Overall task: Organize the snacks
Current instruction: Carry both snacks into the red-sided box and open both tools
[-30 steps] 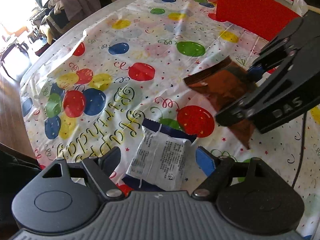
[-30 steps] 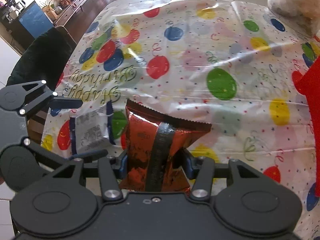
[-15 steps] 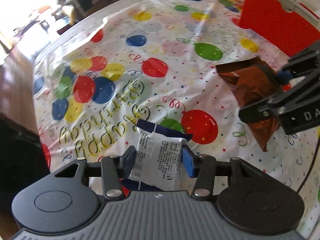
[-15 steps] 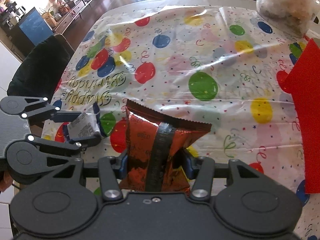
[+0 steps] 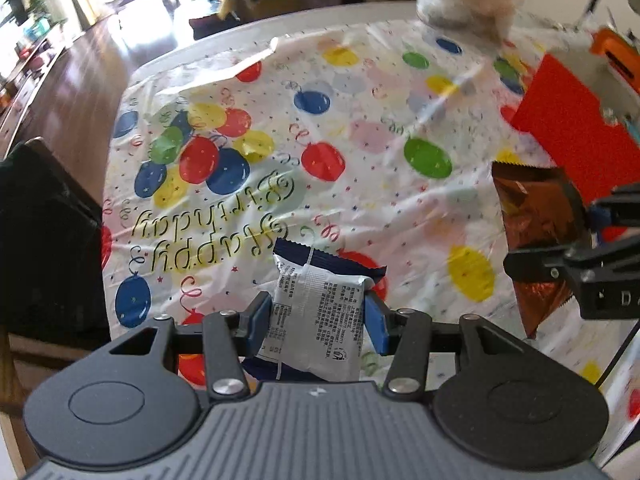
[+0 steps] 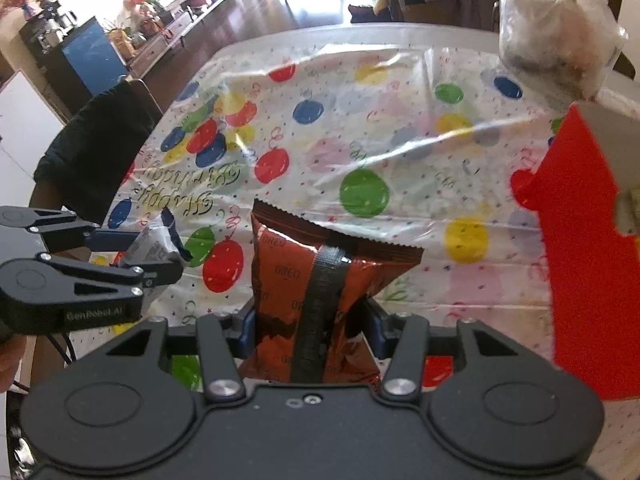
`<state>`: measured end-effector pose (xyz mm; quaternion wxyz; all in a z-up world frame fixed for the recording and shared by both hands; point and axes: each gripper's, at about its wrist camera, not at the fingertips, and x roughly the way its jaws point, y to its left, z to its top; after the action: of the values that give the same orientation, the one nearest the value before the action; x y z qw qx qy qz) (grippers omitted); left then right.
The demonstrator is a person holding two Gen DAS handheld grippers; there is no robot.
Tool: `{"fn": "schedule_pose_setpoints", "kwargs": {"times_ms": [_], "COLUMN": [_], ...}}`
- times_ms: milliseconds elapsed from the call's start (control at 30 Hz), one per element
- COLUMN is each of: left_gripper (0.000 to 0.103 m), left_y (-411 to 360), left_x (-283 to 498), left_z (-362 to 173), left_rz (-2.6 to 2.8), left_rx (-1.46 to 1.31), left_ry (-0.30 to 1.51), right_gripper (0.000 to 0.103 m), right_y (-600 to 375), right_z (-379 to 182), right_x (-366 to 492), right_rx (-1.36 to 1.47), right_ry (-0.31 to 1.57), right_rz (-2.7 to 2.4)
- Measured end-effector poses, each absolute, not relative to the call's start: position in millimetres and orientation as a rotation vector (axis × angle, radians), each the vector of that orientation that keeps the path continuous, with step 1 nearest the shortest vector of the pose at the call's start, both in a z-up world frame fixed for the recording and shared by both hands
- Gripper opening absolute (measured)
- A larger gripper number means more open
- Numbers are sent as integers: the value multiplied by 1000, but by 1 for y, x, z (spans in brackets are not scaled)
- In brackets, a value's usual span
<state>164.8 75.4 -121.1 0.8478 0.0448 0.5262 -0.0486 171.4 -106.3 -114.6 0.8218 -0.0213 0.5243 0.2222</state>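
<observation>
My left gripper (image 5: 318, 322) is shut on a white and navy snack packet (image 5: 320, 316) and holds it above the balloon tablecloth. The same packet (image 6: 154, 242) shows in the right wrist view, between the left gripper's fingers at the left. My right gripper (image 6: 310, 326) is shut on a red-brown Oreo packet (image 6: 316, 280), lifted off the table. That packet (image 5: 536, 220) also shows at the right of the left wrist view. A red cardboard box (image 6: 588, 248) stands at the right, close to the right gripper.
A clear bag of pale snacks (image 6: 556, 32) stands at the table's far edge. A dark chair (image 6: 92, 136) stands at the table's left side. The tablecloth (image 5: 360, 132) is wrinkled and glossy. An orange object (image 5: 616, 60) lies behind the red box.
My left gripper closed on the white and navy packet and lifted it off the table. Both grippers rose and moved toward the red box.
</observation>
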Motion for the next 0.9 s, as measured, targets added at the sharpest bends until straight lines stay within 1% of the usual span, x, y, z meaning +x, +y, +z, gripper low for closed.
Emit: {"fn": "schedule_pose_setpoints", "kwargs": {"times_ms": [233,567,900], "left_gripper": [49,49,49], "left_y": [42,-35,-128], "left_x": [153,147,166], "left_z": [-84,-37,-14], "left_rz": [-46,-14,-81], "left_rx": [17,-27,-22], "left_ry": [1053,960,890], "right_gripper": [50,50,50], "right_y": [-148,-228,-312], "right_z": [-87,-52,-33], "right_x": [167,173,194], "right_rx": [-93,-133,-137], "right_ry": [1028,927,854], "right_rz": [524,534,448]}}
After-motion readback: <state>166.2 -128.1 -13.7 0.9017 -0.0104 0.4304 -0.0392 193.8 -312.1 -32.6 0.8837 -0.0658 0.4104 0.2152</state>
